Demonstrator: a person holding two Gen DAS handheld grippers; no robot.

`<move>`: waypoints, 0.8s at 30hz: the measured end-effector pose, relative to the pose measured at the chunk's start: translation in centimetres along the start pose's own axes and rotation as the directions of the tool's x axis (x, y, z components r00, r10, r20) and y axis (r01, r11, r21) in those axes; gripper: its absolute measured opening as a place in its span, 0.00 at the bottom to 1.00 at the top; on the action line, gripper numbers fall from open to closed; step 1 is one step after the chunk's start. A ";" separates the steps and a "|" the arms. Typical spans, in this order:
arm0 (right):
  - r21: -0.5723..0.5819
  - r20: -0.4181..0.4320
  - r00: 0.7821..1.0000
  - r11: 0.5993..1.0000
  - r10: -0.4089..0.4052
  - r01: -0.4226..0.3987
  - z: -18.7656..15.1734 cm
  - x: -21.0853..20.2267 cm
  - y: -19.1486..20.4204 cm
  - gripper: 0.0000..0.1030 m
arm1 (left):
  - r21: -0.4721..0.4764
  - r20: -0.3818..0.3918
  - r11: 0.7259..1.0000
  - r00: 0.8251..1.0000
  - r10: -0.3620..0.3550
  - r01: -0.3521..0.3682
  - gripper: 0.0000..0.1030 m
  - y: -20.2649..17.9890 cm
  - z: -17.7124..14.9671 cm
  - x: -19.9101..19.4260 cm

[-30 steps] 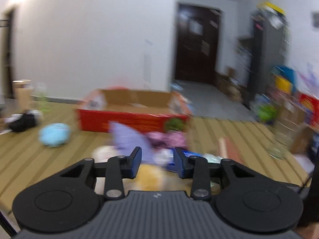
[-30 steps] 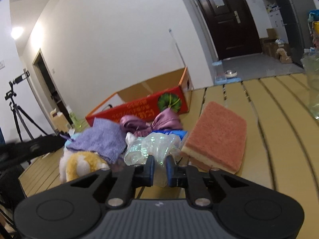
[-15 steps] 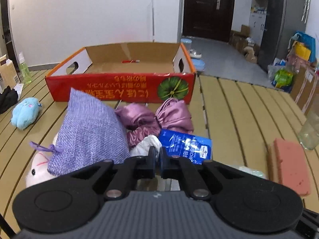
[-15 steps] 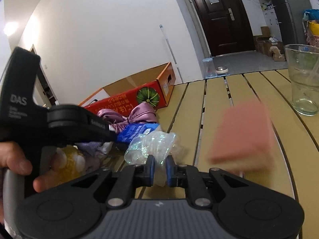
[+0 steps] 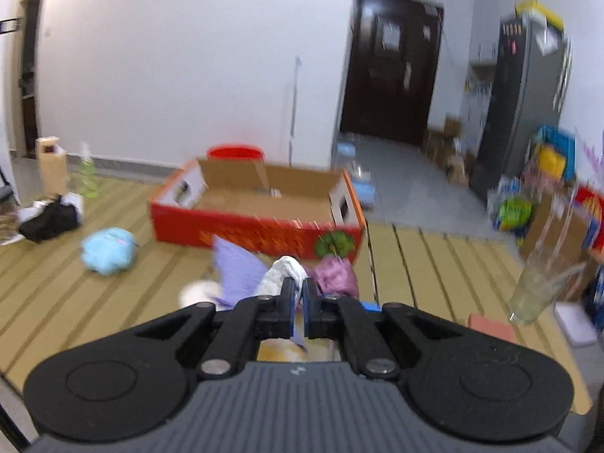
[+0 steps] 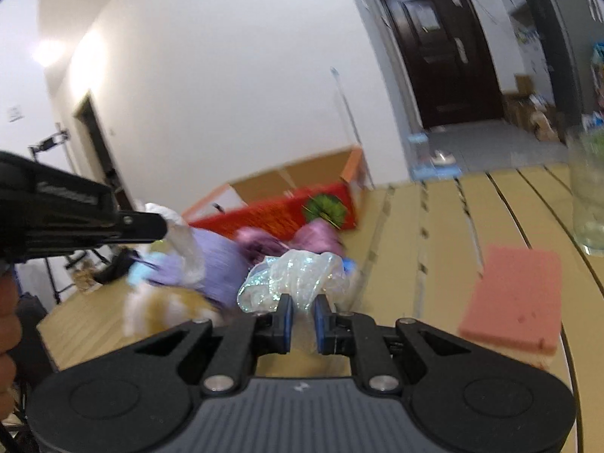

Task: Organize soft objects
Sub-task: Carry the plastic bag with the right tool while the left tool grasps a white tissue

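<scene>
My left gripper [image 5: 298, 287] is shut on a white cloth [image 5: 284, 271], lifted above the pile; in the right wrist view the same white cloth [image 6: 185, 241] hangs from the left gripper [image 6: 158, 226]. My right gripper [image 6: 301, 305] is shut on an iridescent plastic bag [image 6: 298, 275]. Beneath lie a lilac pouch [image 5: 236, 270], purple satin fabric [image 5: 336, 275] and a white plush toy [image 5: 198, 290]. The red cardboard box [image 5: 256, 222] stands open behind them.
A light blue plush [image 5: 107, 251] lies to the left on the slatted wooden table [image 5: 75, 302]. A pink sponge [image 6: 517, 294] and a drinking glass [image 6: 587, 192] stand to the right. A black bag [image 5: 49, 219] is at the far left.
The left gripper closed on the white cloth and has lifted it up out of the pile. The right gripper stays shut on the iridescent bag and has shifted slightly.
</scene>
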State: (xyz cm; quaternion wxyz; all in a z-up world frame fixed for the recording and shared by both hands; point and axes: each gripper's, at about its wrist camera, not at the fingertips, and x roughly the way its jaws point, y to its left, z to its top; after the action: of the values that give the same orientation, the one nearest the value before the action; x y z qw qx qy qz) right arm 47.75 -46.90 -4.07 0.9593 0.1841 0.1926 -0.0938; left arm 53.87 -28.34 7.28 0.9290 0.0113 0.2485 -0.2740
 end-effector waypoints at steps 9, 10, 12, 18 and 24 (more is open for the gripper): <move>-0.115 0.117 0.962 0.965 0.248 -0.235 0.0 -4.4 11.0 0.11 | -0.110 0.159 0.988 0.979 0.126 -0.109 0.04 10.9 -2.4 -14.5; -0.130 0.091 0.949 0.948 0.302 -0.290 -0.5 -4.4 12.6 0.11 | -0.117 0.158 0.984 0.975 0.156 -0.138 0.04 12.2 -3.1 -15.9; -0.163 0.006 0.916 0.904 0.402 -0.396 -2.2 -3.9 16.3 0.11 | -0.139 0.138 0.970 0.966 0.220 -0.201 0.04 14.9 -5.2 -17.9; -0.327 -0.373 0.831 0.779 0.414 -0.535 -10.7 0.3 27.4 0.11 | -0.305 -0.126 0.876 0.928 0.350 -0.372 0.04 24.4 -14.3 -17.9; -0.436 -0.709 0.692 0.690 0.132 -0.578 -21.9 7.0 32.0 0.12 | -0.410 -0.448 0.792 0.856 0.257 -0.452 0.04 29.9 -24.1 -10.9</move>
State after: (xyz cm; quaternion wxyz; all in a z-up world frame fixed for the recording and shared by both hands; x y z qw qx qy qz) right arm 54.80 -9.83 -15.58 0.8388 -0.0924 0.4776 0.2444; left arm 50.35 6.30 -12.19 0.8703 -0.1320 0.4744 -0.0099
